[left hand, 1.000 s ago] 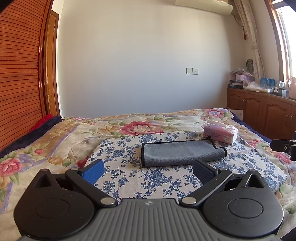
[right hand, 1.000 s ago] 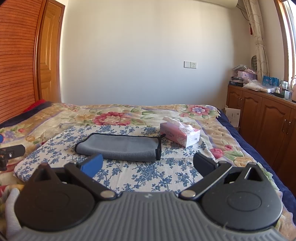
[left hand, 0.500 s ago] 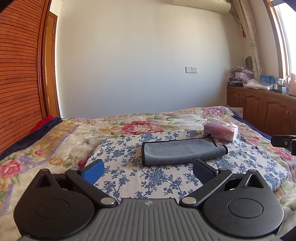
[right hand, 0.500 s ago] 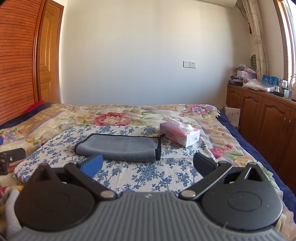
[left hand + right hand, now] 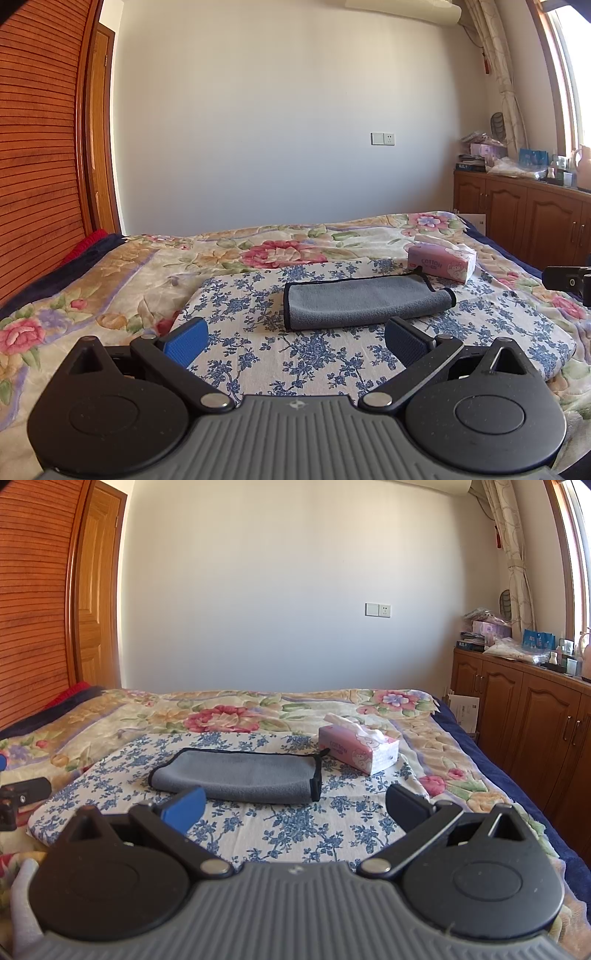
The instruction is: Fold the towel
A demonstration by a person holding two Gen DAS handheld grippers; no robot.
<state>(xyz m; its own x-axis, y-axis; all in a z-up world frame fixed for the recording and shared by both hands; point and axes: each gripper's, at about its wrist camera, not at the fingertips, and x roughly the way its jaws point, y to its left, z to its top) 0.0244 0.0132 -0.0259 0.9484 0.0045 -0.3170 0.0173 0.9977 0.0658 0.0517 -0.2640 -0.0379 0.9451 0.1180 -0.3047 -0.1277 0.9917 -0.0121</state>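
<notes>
From the left wrist view, the left tool point(image 5: 293, 341) hangs above the near edge of the bed point(image 5: 110, 280), its two fingers spread wide and grasping nothing. The grey towel point(image 5: 365, 301) lies ahead of it, already doubled over into a long flat strip with dark piping, on a blue-flowered cloth point(image 5: 295, 354) spread over the floral bedcover. Just behind the towel's right end sits a pink tissue box point(image 5: 441, 262), a white tissue sticking out of its top slot. A wooden cabinet point(image 5: 517, 218) with cluttered items on top stands at the right wall.

From the right wrist view, the right tool point(image 5: 295, 808) is likewise released, fingers wide apart and nothing between them. The towel point(image 5: 236, 775) rests beyond its left finger, and the tissue box point(image 5: 358, 747) stands near the towel's right end, not touching it, tissue poking from its opening.
</notes>
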